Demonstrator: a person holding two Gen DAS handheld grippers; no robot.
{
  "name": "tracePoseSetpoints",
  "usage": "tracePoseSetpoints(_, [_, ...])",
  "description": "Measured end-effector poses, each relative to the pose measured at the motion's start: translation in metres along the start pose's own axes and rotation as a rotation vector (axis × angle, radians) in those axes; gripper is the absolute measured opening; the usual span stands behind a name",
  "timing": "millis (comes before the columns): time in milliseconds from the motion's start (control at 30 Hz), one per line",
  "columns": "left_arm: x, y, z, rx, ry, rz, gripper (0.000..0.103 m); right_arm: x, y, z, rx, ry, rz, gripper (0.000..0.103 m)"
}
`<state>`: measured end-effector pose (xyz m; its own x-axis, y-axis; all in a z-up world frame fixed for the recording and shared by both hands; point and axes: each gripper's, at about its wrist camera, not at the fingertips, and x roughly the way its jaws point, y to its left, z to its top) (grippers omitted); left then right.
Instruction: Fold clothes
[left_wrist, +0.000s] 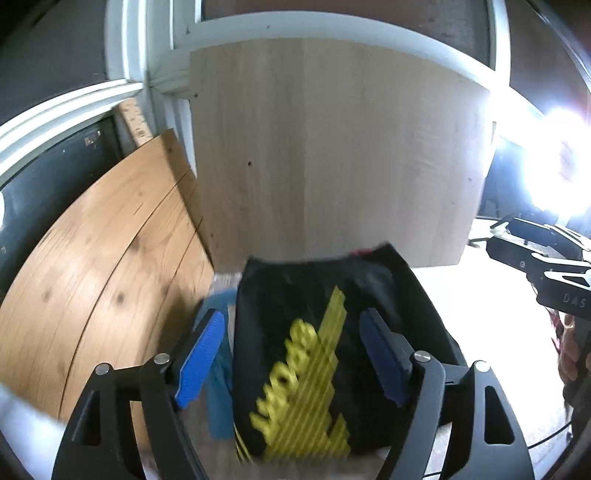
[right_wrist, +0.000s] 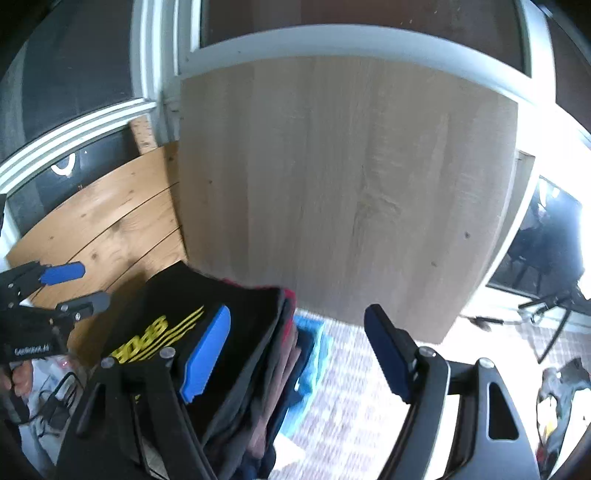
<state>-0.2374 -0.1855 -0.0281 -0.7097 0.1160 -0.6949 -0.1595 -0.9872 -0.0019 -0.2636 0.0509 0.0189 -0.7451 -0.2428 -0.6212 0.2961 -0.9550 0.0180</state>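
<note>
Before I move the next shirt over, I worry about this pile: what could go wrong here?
The folded black shirt with yellow print tops a layered stack whose edges look uneven, so a nudge could topple it. Both tools, left and right, hang open close over it and might snag the top fold.

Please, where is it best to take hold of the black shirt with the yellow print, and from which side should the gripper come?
Probably the right-hand edge of the black shirt. It lies folded on top of a stack of clothes, and the layered edges show on that side in the right wrist view. The open right gripper could come in from the right and pinch only the top layer.
</note>
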Motion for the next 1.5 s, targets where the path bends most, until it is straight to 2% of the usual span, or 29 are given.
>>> tracePoseSetpoints(133, [-0.037,-0.021,-0.033,-0.012,0.023,-0.013,0.074,-0.035,0.005,-0.025,0.023,0.004,0.019,0.075])
tracePoseSetpoints(300, [-0.059,-0.041,-0.076,-0.038,0.070,-0.016,0.074,-0.063,0.013,-0.062,0.022,0.027,0.028,0.075])
tracePoseSetpoints(467, [-0.079,-0.064,-0.111,-0.059,0.101,0.003,0.074,-0.087,0.006,-0.097,0.041,0.058,0.016,0.075])
tracePoseSetpoints(600, [-0.092,-0.077,-0.129,-0.104,0.114,-0.011,0.074,-0.101,0.002,-0.123,0.017,0.085,-0.018,0.075])
tracePoseSetpoints(767, [-0.109,-0.091,-0.139,-0.162,0.104,-0.002,0.074,-0.120,-0.011,-0.145,0.007,0.103,-0.009,0.075])
tracePoseSetpoints(1033, [-0.136,-0.124,-0.148,-0.230,0.050,0.019,0.074,-0.149,-0.043,-0.162,-0.010,0.077,-0.005,0.075])
tracePoseSetpoints(1167, [-0.149,-0.138,-0.152,-0.231,0.028,0.037,0.074,-0.159,-0.053,-0.167,-0.021,0.063,0.003,0.075])
tracePoseSetpoints(1267, [-0.157,-0.148,-0.154,-0.225,0.026,0.083,0.075,-0.165,-0.060,-0.171,-0.026,0.054,0.015,0.075])
tracePoseSetpoints(1500, [-0.167,-0.158,-0.157,-0.246,0.025,0.105,0.075,-0.172,-0.073,-0.177,-0.031,0.048,0.047,0.075])
